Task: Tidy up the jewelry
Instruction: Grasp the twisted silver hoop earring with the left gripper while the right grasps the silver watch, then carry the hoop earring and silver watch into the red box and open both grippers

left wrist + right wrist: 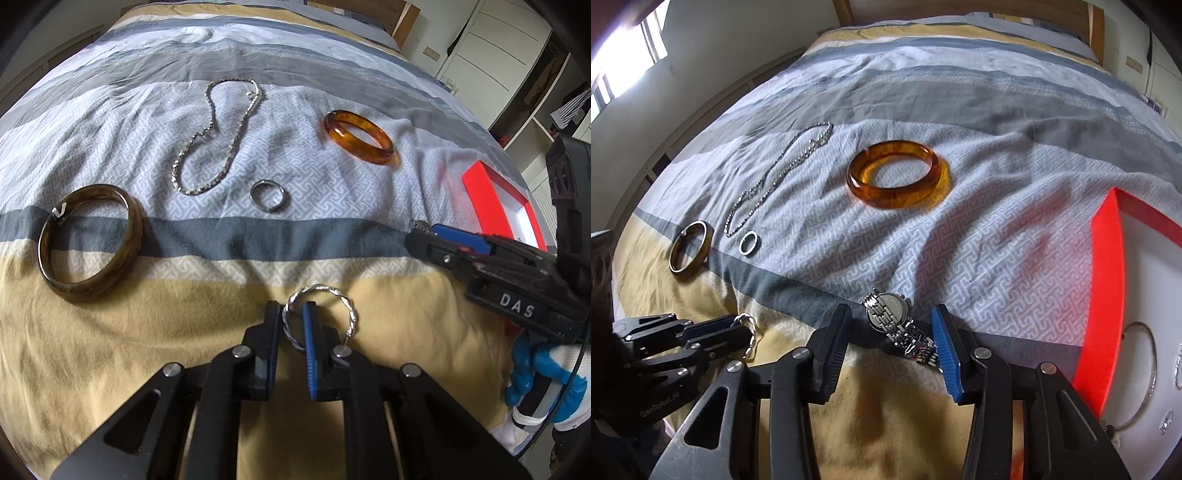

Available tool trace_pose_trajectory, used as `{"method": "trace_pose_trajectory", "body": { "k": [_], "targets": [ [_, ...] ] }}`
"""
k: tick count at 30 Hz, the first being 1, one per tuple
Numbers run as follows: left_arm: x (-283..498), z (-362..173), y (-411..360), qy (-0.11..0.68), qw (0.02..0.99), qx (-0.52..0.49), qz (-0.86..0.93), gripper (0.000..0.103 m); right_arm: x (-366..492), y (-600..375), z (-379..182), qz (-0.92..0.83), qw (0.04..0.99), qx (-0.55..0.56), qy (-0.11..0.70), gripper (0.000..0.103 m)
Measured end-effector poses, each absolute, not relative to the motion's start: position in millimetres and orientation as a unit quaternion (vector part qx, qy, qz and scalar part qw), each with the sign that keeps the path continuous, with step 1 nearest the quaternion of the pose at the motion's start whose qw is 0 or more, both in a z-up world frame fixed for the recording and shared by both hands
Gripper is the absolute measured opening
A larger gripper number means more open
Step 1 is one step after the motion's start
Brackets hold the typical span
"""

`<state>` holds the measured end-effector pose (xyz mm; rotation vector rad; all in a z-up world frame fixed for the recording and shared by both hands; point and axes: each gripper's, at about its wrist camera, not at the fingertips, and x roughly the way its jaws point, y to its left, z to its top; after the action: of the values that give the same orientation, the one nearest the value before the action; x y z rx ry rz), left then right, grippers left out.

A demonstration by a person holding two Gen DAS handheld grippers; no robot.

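Observation:
My left gripper (291,308) is shut on a twisted silver hoop (332,290) that lies on the yellow band of the bedspread; the pads pinch its left side. The right wrist view shows the same left gripper (738,326) and hoop (750,334) at lower left. My right gripper (891,312) stands open around a silver metal watch (888,314). The watch band lies against the blue pad (943,343), while the black finger (838,332) is clear of the watch. In the left wrist view the right gripper (424,230) reaches in from the right.
Spread on the bedspread are an amber bangle (354,147) (886,199), a dark brown bangle (129,236) (701,247), a silver chain (236,140) (768,188) and a small silver ring (269,209) (741,245). A red box (487,206) (1104,295) at right holds a thin silver hoop (1154,354).

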<state>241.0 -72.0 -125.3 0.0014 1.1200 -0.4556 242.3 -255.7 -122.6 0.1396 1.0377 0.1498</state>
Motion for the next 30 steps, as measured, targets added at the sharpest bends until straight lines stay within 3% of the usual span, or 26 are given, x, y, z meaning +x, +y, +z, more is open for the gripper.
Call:
{"method": "trace_pose_trajectory", "body": {
  "k": [3,14,30],
  "targets": [
    [241,-125,-73,0.523,0.825,-0.001,-0.213,0.006,241,-255,-123,0.07,0.867,0.063,0.49,0.024],
    [223,-103,-69,0.505,0.835,-0.018,-0.22,0.005,216,-255,-105,0.072,0.875,0.071,0.473,0.024],
    [163,-20,-75,0.442,0.865,0.0,-0.238,0.005,129,-257,-33,0.07,0.904,0.084,0.414,0.024]
  ]
}}
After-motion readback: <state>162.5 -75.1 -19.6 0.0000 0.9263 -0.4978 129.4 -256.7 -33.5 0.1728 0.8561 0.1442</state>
